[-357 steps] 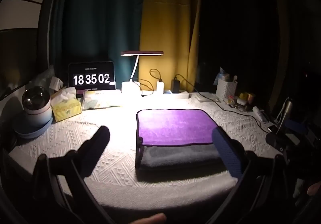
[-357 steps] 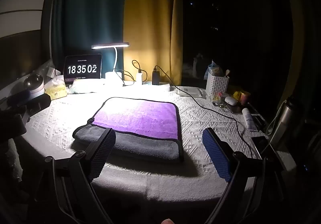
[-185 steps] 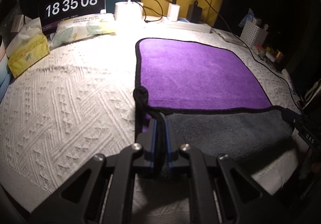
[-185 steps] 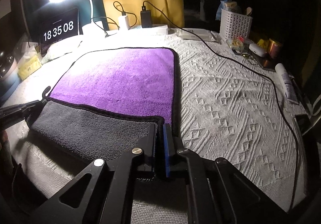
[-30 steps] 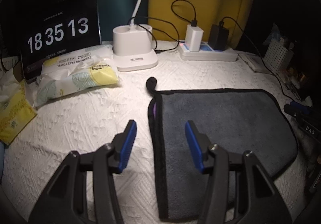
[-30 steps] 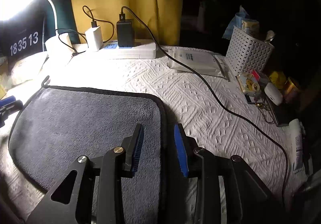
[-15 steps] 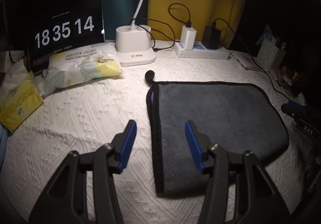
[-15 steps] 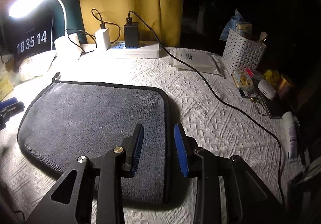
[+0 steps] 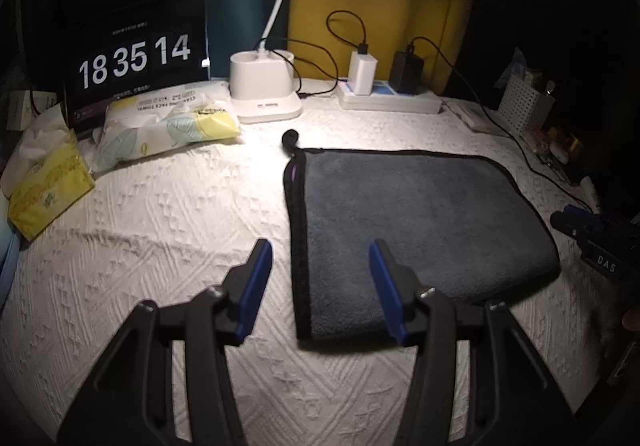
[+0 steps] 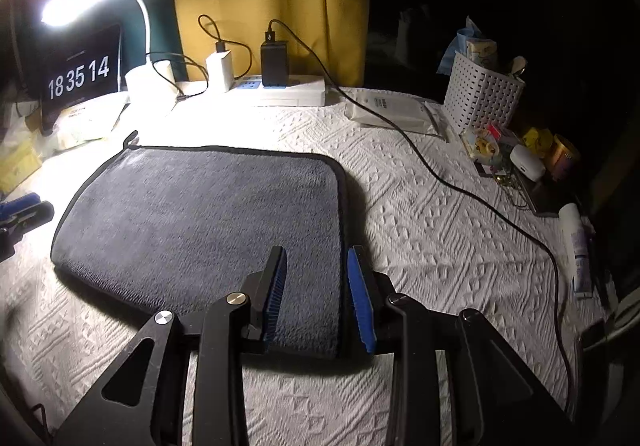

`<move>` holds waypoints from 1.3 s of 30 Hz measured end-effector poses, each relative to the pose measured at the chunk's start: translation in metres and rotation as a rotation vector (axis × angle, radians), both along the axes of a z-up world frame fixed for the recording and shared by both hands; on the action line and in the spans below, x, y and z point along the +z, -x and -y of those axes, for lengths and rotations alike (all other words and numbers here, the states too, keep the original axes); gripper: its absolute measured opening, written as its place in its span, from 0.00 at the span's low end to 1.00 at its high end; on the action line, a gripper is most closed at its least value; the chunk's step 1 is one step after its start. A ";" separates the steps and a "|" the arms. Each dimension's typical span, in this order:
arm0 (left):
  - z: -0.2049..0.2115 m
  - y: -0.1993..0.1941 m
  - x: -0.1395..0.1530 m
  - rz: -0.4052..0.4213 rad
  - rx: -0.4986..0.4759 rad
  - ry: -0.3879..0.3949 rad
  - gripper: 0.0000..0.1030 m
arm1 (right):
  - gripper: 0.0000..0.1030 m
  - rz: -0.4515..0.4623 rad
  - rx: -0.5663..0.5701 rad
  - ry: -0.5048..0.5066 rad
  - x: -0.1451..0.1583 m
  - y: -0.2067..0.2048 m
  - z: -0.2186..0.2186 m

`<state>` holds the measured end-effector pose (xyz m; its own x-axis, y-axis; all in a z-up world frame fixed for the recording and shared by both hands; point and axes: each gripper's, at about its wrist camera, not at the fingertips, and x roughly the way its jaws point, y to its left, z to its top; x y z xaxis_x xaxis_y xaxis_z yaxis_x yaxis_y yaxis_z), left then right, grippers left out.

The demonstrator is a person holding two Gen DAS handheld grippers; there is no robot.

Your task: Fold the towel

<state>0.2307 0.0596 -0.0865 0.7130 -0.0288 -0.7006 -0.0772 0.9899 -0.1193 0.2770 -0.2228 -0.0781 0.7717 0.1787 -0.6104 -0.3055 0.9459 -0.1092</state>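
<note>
The towel [image 9: 416,214] lies folded in half on the white patterned tablecloth [image 9: 168,230], grey side up, with a black hem and a thin purple strip showing at its left edge. Its hanging loop [image 9: 289,137] sticks out at the far left corner. It also shows in the right wrist view [image 10: 208,218]. My left gripper [image 9: 320,286] is open and empty, above the towel's near left corner. My right gripper [image 10: 316,294] is open and empty, above the towel's near right corner. Neither touches the towel.
At the back stand a clock screen [image 9: 136,54], a lit desk lamp [image 9: 264,94], a wipes pack [image 9: 168,122], a tissue box [image 9: 44,186] and a power strip with chargers [image 9: 388,98]. A black cable [image 10: 460,182], a white basket [image 10: 484,94] and small items lie on the right.
Both grippers have drawn back and up from the folded towel, staying open. The towel has not moved in the last second.
</note>
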 end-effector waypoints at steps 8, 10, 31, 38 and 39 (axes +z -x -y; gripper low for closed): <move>0.008 0.015 0.002 0.005 -0.016 0.006 0.51 | 0.33 -0.002 0.002 -0.003 -0.002 0.012 0.003; 0.010 0.019 0.001 0.003 -0.022 0.009 0.51 | 0.33 -0.002 0.001 -0.005 -0.003 0.015 0.004; 0.025 0.062 0.006 0.026 -0.056 0.025 0.51 | 0.33 0.011 0.024 -0.013 -0.005 0.061 0.005; 0.033 0.078 0.005 0.037 -0.075 0.028 0.51 | 0.33 0.023 0.031 -0.016 -0.005 0.077 0.007; 0.035 0.080 0.005 0.036 -0.079 0.028 0.51 | 0.33 0.025 0.032 -0.016 -0.005 0.079 0.007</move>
<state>0.1504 0.0250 -0.0819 0.7325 -0.1052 -0.6726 0.0060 0.9889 -0.1482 0.1980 -0.2302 -0.0828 0.7804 0.2137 -0.5877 -0.3333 0.9373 -0.1017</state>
